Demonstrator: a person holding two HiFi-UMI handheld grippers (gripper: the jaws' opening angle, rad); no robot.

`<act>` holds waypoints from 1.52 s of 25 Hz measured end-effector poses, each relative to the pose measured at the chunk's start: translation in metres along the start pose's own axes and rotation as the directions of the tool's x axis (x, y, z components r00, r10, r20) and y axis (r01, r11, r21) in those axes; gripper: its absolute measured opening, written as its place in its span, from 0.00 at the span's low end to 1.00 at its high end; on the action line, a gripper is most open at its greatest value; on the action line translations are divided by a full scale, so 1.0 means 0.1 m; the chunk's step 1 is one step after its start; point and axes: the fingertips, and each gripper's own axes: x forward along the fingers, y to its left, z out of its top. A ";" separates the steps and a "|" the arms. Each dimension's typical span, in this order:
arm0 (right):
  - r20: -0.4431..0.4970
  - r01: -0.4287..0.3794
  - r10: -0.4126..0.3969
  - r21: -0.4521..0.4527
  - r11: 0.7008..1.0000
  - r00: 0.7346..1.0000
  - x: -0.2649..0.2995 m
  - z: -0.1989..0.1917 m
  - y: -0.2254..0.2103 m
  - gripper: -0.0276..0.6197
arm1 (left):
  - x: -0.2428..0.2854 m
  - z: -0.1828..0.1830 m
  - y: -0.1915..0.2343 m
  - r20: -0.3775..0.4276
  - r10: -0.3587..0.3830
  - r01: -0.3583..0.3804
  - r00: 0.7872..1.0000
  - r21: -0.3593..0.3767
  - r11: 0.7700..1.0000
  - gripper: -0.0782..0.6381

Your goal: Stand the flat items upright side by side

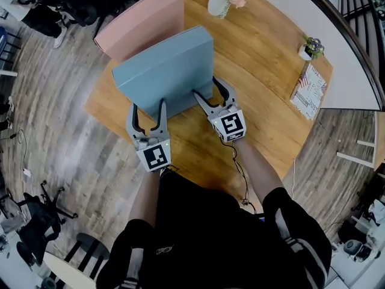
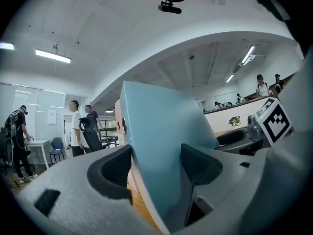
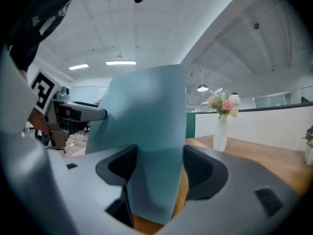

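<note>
A flat blue box (image 1: pixel 171 71) stands on its long edge on the wooden table (image 1: pixel 264 95), leaning slightly. A flat pink box (image 1: pixel 141 20) stands upright just behind it, toward the table's far left corner. My left gripper (image 1: pixel 148 106) clamps the blue box's near left corner, and my right gripper (image 1: pixel 206 87) clamps its near right corner. In the left gripper view the blue box (image 2: pixel 161 126) fills the gap of the left gripper (image 2: pixel 156 165), with both pads against it and a sliver of the pink box (image 2: pixel 118 128) behind. In the right gripper view the right gripper (image 3: pixel 160 165) pinches the blue box (image 3: pixel 146 106) the same way.
A white vase with pink flowers (image 1: pixel 219 2) stands at the table's far edge, close behind the boxes. A small potted plant (image 1: pixel 311 48) and a patterned booklet (image 1: pixel 310 91) lie at the right end. Several people (image 2: pixel 78 126) stand in the room beyond.
</note>
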 end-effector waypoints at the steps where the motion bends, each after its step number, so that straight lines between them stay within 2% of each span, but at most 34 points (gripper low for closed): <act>1: 0.003 -0.003 0.003 -0.010 1.000 1.000 0.03 0.01 -0.01 0.51 | 0.01 0.00 0.01 0.000 0.003 -0.003 1.000 0.011 1.000 0.56; 7: -0.005 0.001 -0.002 -0.030 1.000 1.000 0.22 0.05 -0.12 0.50 | 0.14 0.01 0.04 0.010 -0.004 0.003 1.000 0.057 0.998 0.53; 17: 0.005 -0.039 0.040 -0.040 0.998 0.999 0.33 0.06 -0.17 0.51 | 0.18 0.02 0.08 0.013 -0.002 0.003 1.000 -0.026 1.000 0.51; 23: -0.027 -0.060 0.060 -0.022 0.998 0.998 0.24 0.04 -0.14 0.50 | 0.02 0.00 0.07 -0.003 -0.072 0.072 0.997 -0.066 0.995 0.53; 26: -0.050 -0.085 0.084 -0.020 0.996 0.995 0.18 0.00 -0.16 0.49 | -0.02 -0.14 0.04 -0.043 -0.147 0.142 0.988 -0.110 0.984 0.69; 27: -0.059 -0.097 0.096 -0.025 0.995 0.994 0.16 -0.01 -0.16 0.51 | -0.01 -0.21 0.02 -0.065 -0.177 0.168 0.982 -0.120 0.978 0.71; 30: -0.091 -0.145 0.140 -0.058 0.988 0.986 0.15 0.03 -0.14 0.61 | 0.03 -0.36 0.00 -0.126 -0.234 0.222 0.964 -0.102 0.970 0.71; 32: -0.103 -0.172 0.163 -0.087 0.981 0.981 0.15 0.06 -0.12 0.60 | 0.05 -0.39 -0.02 -0.156 -0.248 0.238 0.956 -0.078 0.968 0.68; 33: -0.103 -0.181 0.172 -0.094 0.979 0.980 0.15 0.07 -0.10 0.59 | 0.06 -0.38 -0.03 -0.152 -0.249 0.240 0.957 -0.074 0.968 0.63; 38: -0.103 -0.180 0.171 -0.090 0.979 0.980 0.21 0.13 -0.11 0.58 | 0.06 -0.38 -0.06 -0.124 -0.226 0.219 0.966 -0.068 0.973 0.62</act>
